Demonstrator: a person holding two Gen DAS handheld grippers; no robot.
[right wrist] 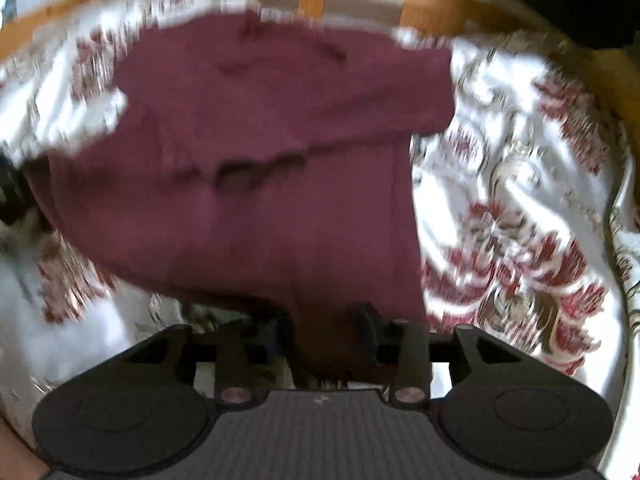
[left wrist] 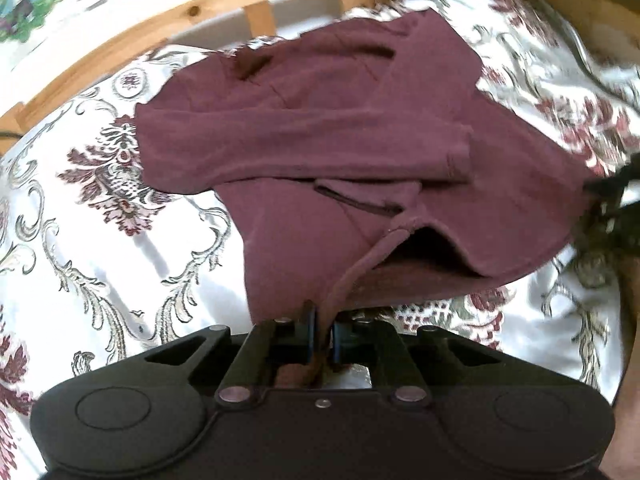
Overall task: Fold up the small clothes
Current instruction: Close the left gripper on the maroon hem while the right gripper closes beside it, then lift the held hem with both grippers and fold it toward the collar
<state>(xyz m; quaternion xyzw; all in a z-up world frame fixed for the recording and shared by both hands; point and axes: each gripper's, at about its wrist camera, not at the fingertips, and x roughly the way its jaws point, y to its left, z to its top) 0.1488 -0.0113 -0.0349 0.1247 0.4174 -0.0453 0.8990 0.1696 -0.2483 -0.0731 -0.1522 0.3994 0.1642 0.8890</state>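
A small maroon long-sleeved garment (left wrist: 320, 140) lies on a floral bedspread (left wrist: 100, 240), with one sleeve folded across its body. My left gripper (left wrist: 322, 332) is shut on the garment's near hem edge, and a strip of cloth is pinched between its fingers. In the blurred right wrist view the same garment (right wrist: 260, 160) fills the middle. The jaws of my right gripper (right wrist: 320, 332) stand apart there, with the near hem hanging loosely between them. A dark blurred shape (left wrist: 608, 200) at the garment's right corner is probably the right gripper.
A wooden bed frame (left wrist: 160, 20) with slats curves along the far edge of the bed (right wrist: 360, 0). The white, red and gold bedspread (right wrist: 520, 200) spreads out on both sides of the garment. A person's arm (left wrist: 628, 360) is at the right edge.
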